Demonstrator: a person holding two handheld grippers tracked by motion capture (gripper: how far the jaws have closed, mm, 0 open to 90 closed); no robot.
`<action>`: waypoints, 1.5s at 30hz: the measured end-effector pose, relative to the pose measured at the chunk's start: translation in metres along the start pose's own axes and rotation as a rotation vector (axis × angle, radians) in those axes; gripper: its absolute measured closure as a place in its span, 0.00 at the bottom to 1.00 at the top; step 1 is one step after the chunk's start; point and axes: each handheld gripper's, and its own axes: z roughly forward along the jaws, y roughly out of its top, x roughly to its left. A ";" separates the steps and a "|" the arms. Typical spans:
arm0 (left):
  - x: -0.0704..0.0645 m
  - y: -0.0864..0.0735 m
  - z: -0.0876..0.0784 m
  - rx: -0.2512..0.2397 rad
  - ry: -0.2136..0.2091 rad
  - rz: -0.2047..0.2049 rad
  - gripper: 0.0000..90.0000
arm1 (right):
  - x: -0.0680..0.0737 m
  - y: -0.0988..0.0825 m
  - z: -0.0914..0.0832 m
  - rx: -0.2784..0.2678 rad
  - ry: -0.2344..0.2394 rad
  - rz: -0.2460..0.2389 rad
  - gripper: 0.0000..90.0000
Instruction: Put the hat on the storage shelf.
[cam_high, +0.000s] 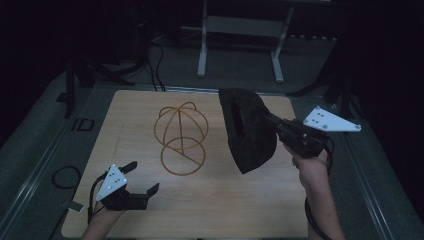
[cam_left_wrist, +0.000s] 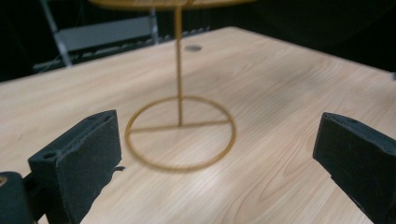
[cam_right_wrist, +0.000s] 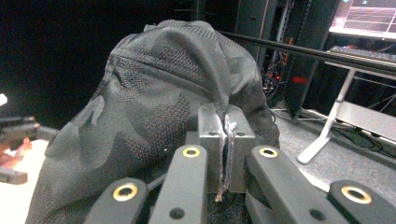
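Wooden table (cam_high: 250, 210) stands in a dark room.

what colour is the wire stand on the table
Golden yellow; the wire stand shows best in the high view.

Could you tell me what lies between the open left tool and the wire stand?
Only bare wooden table, seen in the left gripper view between the left tool and the wire stand.

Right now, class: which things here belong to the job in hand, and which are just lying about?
Part of the job:
- dark cap, held up by the shut right gripper
- gold wire stand on the wooden table
- left gripper, open, holding nothing

Just lying about:
- cable loop on the floor, left
- white metal frame behind the table
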 end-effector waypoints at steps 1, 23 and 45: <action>0.001 -0.004 0.000 0.006 0.008 -0.010 0.01 | 0.000 0.002 0.002 0.000 0.001 0.000 0.97; 0.014 -0.045 -0.005 0.010 0.097 -0.059 0.00 | 0.035 0.034 0.085 0.084 0.072 -0.057 0.97; 0.015 -0.052 -0.002 0.008 0.061 -0.066 0.00 | 0.062 0.018 0.155 0.205 0.162 -0.039 0.97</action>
